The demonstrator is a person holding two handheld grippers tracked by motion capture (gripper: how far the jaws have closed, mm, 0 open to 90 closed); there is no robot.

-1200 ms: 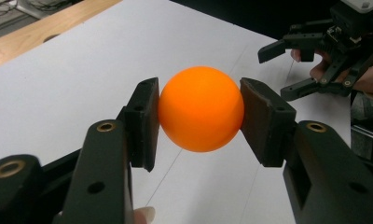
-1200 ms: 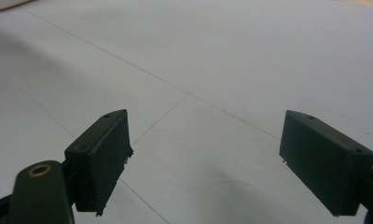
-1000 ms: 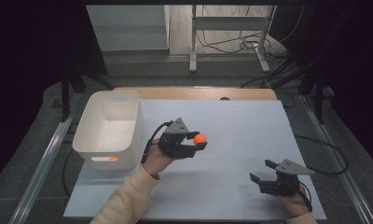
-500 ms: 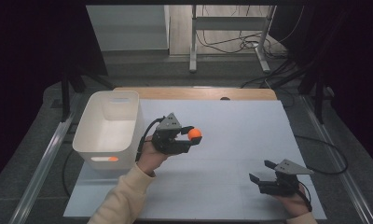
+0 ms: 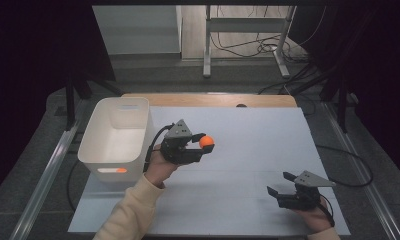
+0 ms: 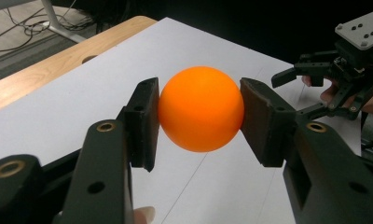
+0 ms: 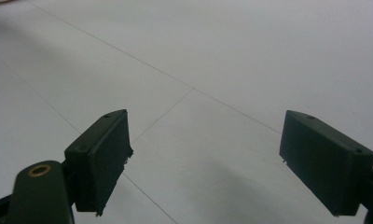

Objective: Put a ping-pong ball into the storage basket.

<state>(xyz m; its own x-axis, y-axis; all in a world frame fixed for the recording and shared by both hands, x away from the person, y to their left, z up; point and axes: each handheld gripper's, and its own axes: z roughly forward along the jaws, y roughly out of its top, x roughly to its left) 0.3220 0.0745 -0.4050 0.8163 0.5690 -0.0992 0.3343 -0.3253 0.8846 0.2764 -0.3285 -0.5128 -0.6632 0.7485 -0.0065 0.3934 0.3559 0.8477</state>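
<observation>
An orange ball sits clamped between the two black pads of my left gripper, which is shut on it. From above, that gripper holds the ball over the white table, just right of the white bin. A second orange ball glows through the bin's near wall. My right gripper rests low at the table's front right, its jaws wide apart. In its own view the right gripper has only bare white surface between its fingers. It also appears far off in the left gripper view.
The white table sheet covers a wooden top whose far edge shows behind it. Cables trail on the floor beyond, by a metal stand. Metal rails run along both sides of the table.
My left gripper has shifted slightly left toward the bin with the ball still held. The right gripper has stayed put.
</observation>
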